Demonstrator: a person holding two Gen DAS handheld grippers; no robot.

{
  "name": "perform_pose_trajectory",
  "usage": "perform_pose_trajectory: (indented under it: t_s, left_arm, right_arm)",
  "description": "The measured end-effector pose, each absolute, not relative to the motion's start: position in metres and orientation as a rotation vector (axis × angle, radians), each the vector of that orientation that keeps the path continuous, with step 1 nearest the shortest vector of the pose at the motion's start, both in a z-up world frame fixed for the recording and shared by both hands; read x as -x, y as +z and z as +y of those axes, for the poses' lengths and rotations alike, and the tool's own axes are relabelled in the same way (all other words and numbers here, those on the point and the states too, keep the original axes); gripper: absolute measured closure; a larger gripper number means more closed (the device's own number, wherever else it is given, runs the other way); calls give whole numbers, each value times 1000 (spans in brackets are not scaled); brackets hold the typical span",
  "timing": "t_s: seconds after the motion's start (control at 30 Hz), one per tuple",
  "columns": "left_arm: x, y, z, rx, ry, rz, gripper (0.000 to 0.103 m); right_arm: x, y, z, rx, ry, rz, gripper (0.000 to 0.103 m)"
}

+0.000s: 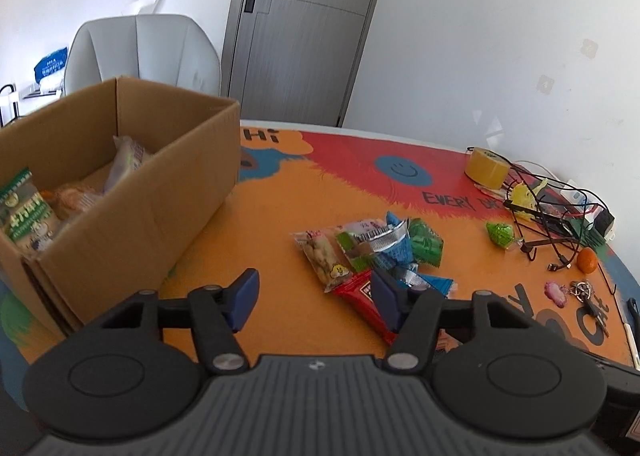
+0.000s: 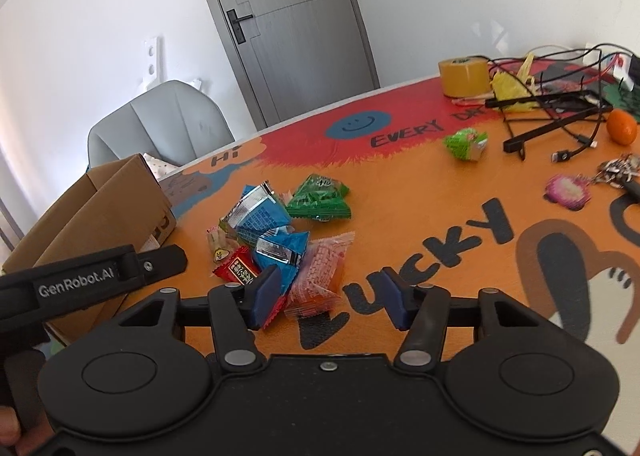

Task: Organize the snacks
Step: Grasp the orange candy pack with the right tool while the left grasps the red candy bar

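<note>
Your left claw [image 1: 314, 298] & right claw [image 2: 328, 298] both hang released, nothing betw. the pads. Snack pile [image 2: 280, 232] lies mid-counter [image 2: 420, 192]; red packet [image 1: 362, 302] just by left claw's right pad. Cardboard box [image 1: 132, 192] w/ snacks at left.

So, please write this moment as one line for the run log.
stage: reaching for snack pile | left gripper: open, empty | right gripper: open, over pink packet | box: some snacks inside
</note>
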State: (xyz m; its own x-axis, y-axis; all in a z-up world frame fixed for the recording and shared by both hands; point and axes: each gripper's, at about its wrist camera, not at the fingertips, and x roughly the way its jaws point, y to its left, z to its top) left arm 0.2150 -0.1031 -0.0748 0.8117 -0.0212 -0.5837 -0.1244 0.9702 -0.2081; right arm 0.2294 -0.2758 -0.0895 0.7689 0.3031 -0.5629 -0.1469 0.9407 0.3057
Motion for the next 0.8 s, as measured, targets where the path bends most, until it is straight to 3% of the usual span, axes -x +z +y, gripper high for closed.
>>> perform_pose_trajectory:
  t_s: [0.07, 0.13, 0.27, 0.33, 0.5, 0.57, 0.8]
  left_arm:
    - [-217, -77, -103, 248, 55, 632, 44]
    - [-218, -78, -105, 246, 57, 627, 45]
    - [-222, -82, -108, 262, 47, 641, 45]
    - [-223, -84, -113, 257, 41, 640, 45]
    - [-229, -88, -125, 249, 15, 646, 45]
    - [-232, -90, -130, 243, 8, 651, 45]
    - [-240, -98, -142, 232, 2, 668, 45]
  right_arm:
    - [-232, -93, -276, -266, 243, 663, 50]
    - [-235, -96, -276, -281, 246, 673, 61]
    - [-236, -100, -276, -297, 255, 678, 65]
    - [-237, -100, -276, -302, 269, 678, 75]
    - [-233, -96, -279, -269, 239, 672, 81]
    - [-231, -95, -284, -271, 224, 674, 94]
    - [-226, -94, -297, -284, 188, 669, 93]
